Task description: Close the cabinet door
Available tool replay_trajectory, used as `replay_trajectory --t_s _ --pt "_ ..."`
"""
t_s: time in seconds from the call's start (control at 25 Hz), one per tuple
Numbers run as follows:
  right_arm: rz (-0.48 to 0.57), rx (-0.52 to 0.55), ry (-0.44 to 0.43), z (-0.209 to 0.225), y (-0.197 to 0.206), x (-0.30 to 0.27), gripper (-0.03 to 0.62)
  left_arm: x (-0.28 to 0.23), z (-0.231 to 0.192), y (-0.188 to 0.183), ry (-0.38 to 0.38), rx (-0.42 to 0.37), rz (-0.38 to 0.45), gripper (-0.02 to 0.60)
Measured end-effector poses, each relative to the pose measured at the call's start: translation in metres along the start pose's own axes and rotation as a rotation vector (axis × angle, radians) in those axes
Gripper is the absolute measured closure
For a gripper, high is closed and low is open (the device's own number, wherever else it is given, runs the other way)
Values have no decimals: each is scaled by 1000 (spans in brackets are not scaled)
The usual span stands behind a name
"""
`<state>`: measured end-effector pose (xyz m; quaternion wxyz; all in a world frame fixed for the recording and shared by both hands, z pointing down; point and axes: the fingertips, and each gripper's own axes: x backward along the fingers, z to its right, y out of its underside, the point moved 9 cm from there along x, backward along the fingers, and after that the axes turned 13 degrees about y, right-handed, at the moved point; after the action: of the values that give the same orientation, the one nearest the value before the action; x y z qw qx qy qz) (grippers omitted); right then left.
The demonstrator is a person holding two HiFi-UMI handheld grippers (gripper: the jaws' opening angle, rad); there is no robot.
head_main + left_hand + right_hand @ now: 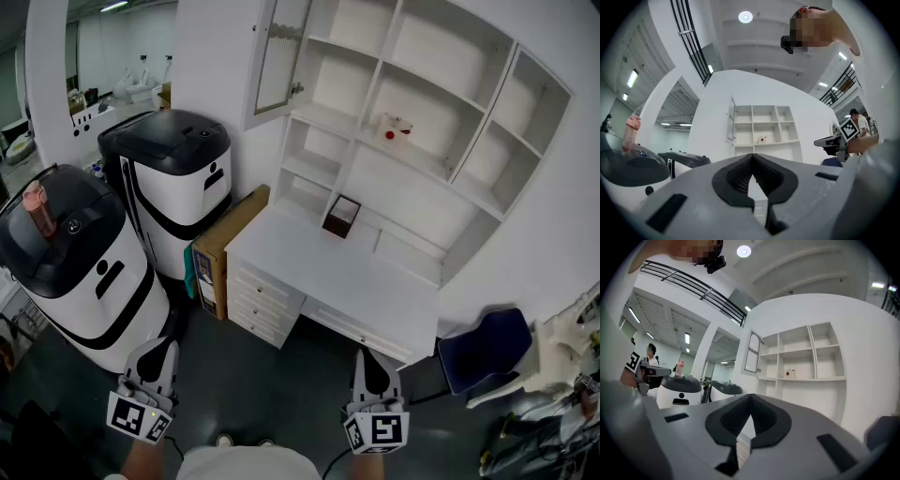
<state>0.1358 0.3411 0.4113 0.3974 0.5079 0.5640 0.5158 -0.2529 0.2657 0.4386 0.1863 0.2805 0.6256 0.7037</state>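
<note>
White-and-black rounded machines stand at the far left, and the nearer one carries a pink bottle on its dark lid. A flat cardboard box leans between the second machine and the white desk. Low in the head view, the left gripper hangs in front of the nearer machine. Its jaws are closed tip to tip with nothing between them, as the left gripper view confirms.

The cabinet door, a white frame with a pane, is swung out on the upper left corner of the white shelf unit, well apart from both grippers. Both gripper views show it ajar the same way. A small brown open box sits at the back of the desk. A small white item with a red spot rests on a middle shelf.

The right gripper hovers before the desk's front edge, its jaws pressed together and empty. A blue chair stands at the far right.
</note>
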Motion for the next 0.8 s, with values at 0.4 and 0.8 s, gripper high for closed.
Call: replay_trajectory --t_s 0.4,0.8 --pt "14 -25 -8 2 -2 2 597 -2 3 3 7 8 3 575" --pt "81 -43 -76 19 -18 -25 463 -15 14 8 16 19 -2 575"
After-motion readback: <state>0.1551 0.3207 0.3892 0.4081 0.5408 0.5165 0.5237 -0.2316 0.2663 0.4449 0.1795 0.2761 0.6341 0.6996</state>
